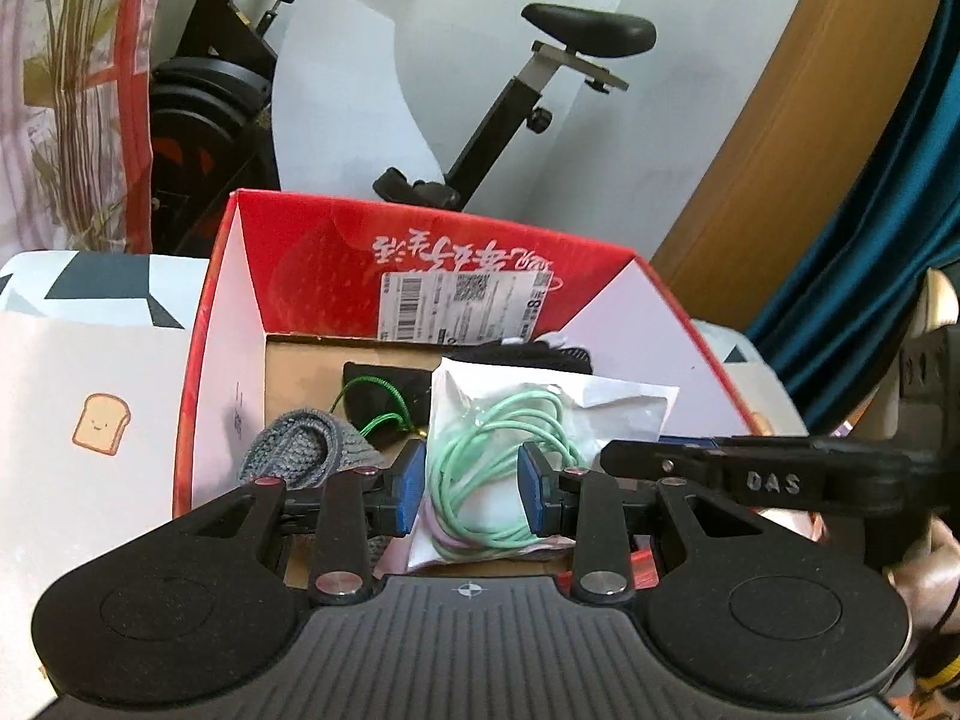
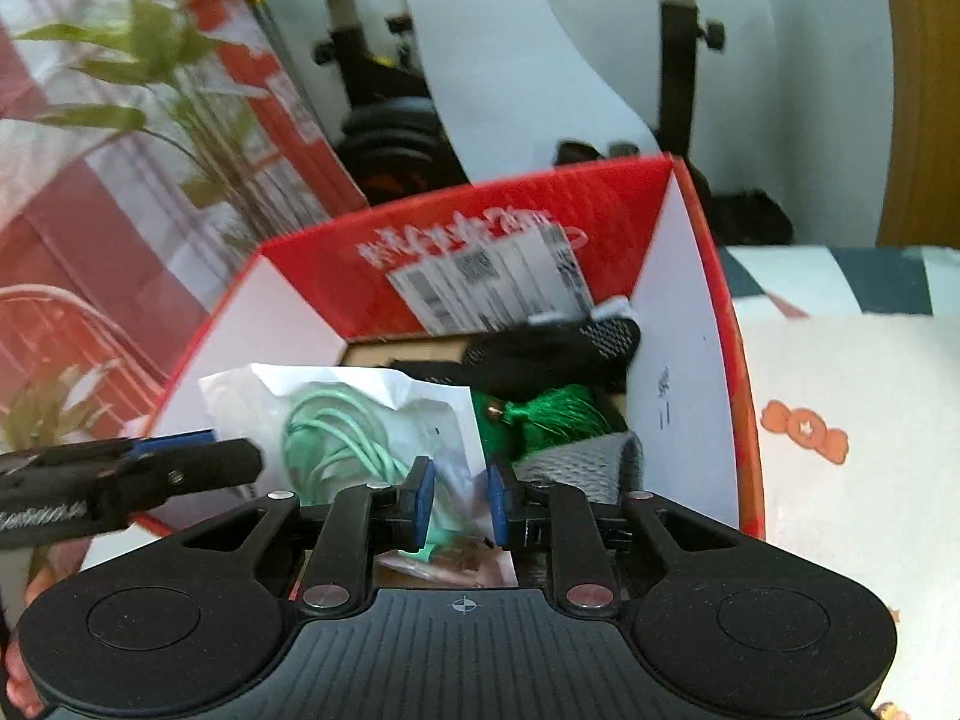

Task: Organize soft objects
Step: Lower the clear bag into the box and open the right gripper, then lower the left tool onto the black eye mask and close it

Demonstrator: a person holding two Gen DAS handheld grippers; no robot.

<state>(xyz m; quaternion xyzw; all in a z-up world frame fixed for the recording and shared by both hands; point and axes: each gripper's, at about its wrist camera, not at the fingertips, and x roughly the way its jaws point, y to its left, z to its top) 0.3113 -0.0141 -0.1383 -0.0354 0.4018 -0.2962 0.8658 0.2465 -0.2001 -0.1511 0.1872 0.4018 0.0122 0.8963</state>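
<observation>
At the lower centre of the left wrist view, the left gripper [image 1: 472, 491] is standing with its blue pads apart on either side of a clear bag of mint-green cable [image 1: 510, 456]; whether the pads are touching the bag cannot be told. The right gripper [image 2: 459, 503] is sitting at the lower centre of its own view, jaws apart with a narrow gap, the bag's corner lying between them. The bag is resting inside the red cardboard box [image 1: 420, 252], mid-frame. A grey knitted piece [image 1: 300, 450] is lying left of the bag, a green tassel [image 2: 552, 414] and black mesh fabric [image 2: 558, 348] further back. An exercise bike [image 1: 540, 90] is standing behind, at the upper centre.
</observation>
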